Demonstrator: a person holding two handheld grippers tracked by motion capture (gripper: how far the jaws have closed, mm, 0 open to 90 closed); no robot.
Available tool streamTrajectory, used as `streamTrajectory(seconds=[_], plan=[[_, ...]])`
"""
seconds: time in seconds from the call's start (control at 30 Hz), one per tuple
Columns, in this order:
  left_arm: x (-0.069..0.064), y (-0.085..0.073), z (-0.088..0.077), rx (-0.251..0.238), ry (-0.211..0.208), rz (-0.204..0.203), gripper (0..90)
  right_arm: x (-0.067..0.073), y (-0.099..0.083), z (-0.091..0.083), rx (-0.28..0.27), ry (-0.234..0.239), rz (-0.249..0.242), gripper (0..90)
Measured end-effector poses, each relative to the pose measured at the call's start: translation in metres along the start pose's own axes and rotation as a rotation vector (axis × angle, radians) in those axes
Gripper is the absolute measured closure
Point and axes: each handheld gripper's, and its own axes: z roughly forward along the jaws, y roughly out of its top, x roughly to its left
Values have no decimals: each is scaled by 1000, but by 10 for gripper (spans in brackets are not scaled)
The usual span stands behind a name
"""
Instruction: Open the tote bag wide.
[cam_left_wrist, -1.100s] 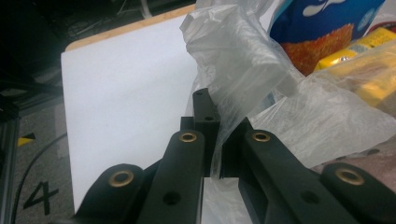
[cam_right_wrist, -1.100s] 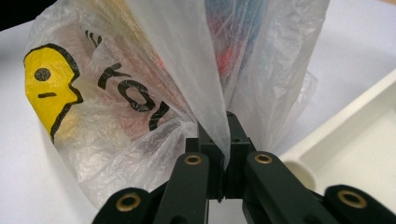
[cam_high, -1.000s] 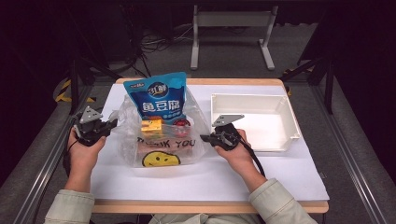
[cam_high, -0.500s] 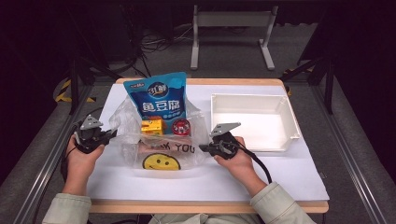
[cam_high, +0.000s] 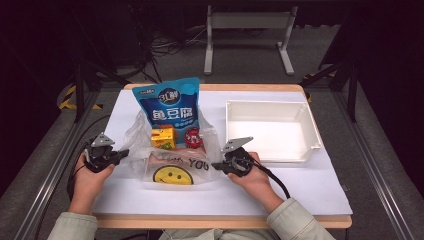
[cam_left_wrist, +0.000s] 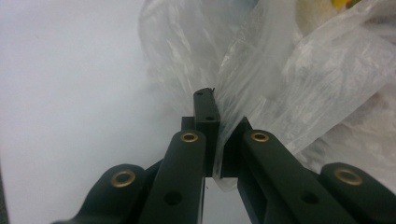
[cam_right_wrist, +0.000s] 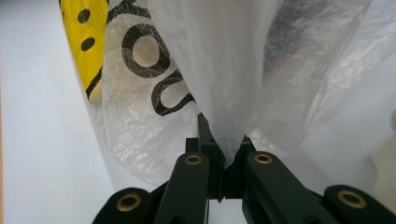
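A clear plastic bag (cam_high: 172, 165) with a yellow smiley face and black lettering lies on the white table cover. Inside or behind it I see a blue snack pouch (cam_high: 170, 107), a small yellow box (cam_high: 163, 137) and a red round item (cam_high: 192, 137). My left gripper (cam_high: 122, 153) is shut on the bag's left handle, the film pinched between its jaws (cam_left_wrist: 219, 126). My right gripper (cam_high: 216, 165) is shut on the bag's right handle (cam_right_wrist: 224, 116). Both grippers sit low, near the table surface.
A white rectangular tray (cam_high: 270, 131) stands to the right of the bag, close behind my right gripper. The table's wooden front edge (cam_high: 220, 221) runs below the person's hands. Black cables trail from both grippers.
Both grippers have sunk toward the table and come nearer the front edge, still pinching the bag's handles. The bag has settled lower and flatter.
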Motion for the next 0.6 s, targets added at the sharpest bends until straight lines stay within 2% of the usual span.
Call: streamTrajectory(seconds=[0.23,0.37,0.43,0.47,0.53,0.57,0.6], plan=[[-1,-3,9,42,-12,9,894,-1,-4,4,41,3,1,894],[-2,-3,10,41,-15,6,887,-2,-5,5,54,6,4,895],[-1,-2,7,19,-23,-1,824,-1,-5,5,54,2,1,895],[0,-2,4,-9,-27,-7,791,-1,-5,4,55,2,-2,895],[3,-1,-4,-61,-31,-33,673,-1,-5,4,55,1,-2,895],[3,-1,-4,-61,-31,-33,600,-1,-5,4,55,1,-2,895],[5,0,-10,-102,-42,-58,523,0,-5,4,54,-2,-5,895]])
